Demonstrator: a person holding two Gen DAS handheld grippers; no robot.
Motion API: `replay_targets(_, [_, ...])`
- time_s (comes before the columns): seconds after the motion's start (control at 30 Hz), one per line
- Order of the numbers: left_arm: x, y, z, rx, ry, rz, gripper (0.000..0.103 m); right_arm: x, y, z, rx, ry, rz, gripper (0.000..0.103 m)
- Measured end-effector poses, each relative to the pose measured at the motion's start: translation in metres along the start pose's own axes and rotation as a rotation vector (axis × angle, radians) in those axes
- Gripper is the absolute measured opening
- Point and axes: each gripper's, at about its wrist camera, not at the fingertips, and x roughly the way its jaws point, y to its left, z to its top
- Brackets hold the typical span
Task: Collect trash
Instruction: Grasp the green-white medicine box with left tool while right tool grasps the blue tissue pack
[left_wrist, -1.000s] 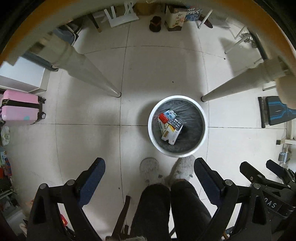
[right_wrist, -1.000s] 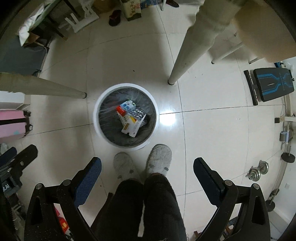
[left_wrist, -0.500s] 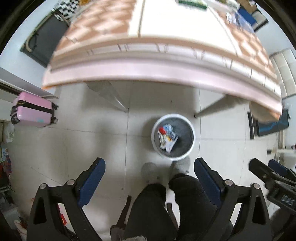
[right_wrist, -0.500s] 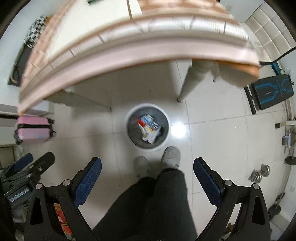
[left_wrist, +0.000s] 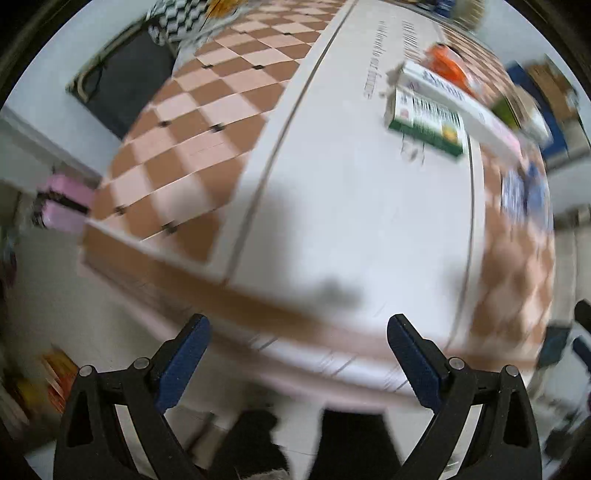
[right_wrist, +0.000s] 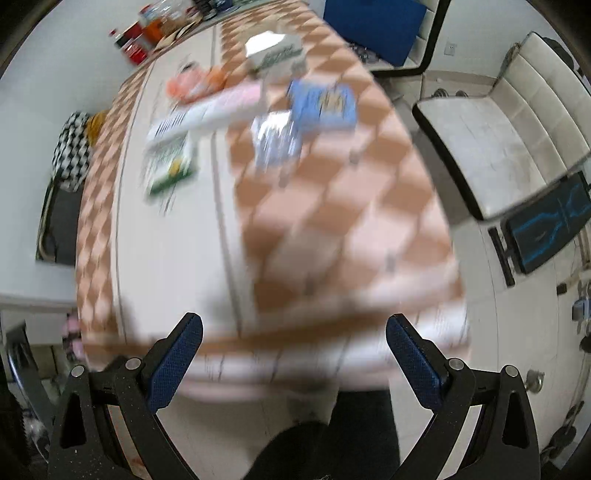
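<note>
Both views are motion-blurred and look down on a table (left_wrist: 332, 221) with a checkered cloth. My left gripper (left_wrist: 299, 362) is open and empty above the table's near edge. My right gripper (right_wrist: 295, 362) is open and empty too. Far on the table lie a green and white box (left_wrist: 424, 122), a long white and pink box (left_wrist: 465, 107) and an orange wrapper (left_wrist: 443, 62). The right wrist view shows the green box (right_wrist: 170, 166), the long box (right_wrist: 218, 107), a foil blister pack (right_wrist: 275, 140), a blue box (right_wrist: 323, 107) and a tissue box (right_wrist: 273, 53).
A white padded bench (right_wrist: 491, 144) and a black and blue step (right_wrist: 550, 221) stand right of the table. A pink suitcase (left_wrist: 62, 203) stands on the floor at the left. My dark-trousered legs (right_wrist: 332, 443) show below the table edge. Bottles (right_wrist: 136, 40) stand at the far end.
Both grippers have risen from floor level over the trash bin to above the tabletop. The bin is out of view and the table items have come into view.
</note>
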Motion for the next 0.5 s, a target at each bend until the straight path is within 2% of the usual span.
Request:
replay_targets(0.2, [0.034,-0.047,0.082,-0.251,0.102,-0.142,0.097,0.043,-0.031,0.139,0.079,0.015,-0.015,0.101])
replay_targets(0.37, [0.07,-0.068,0.134,-0.448,0.187,-0.218,0.097,0.085,-0.046,0.2,0.126,0.067,0.002,0.1])
replay_targets(0.43, [0.083,-0.063,0.15,-0.549,0.217,-0.237,0.097,0.097,-0.047,0.21,0.125,0.082,0.001,0.099])
replay_targets(0.5, [0.094,-0.057,0.16,-0.636,0.238,-0.245,0.097,0.107,-0.046,0.22,0.126,0.093,0.01,0.093])
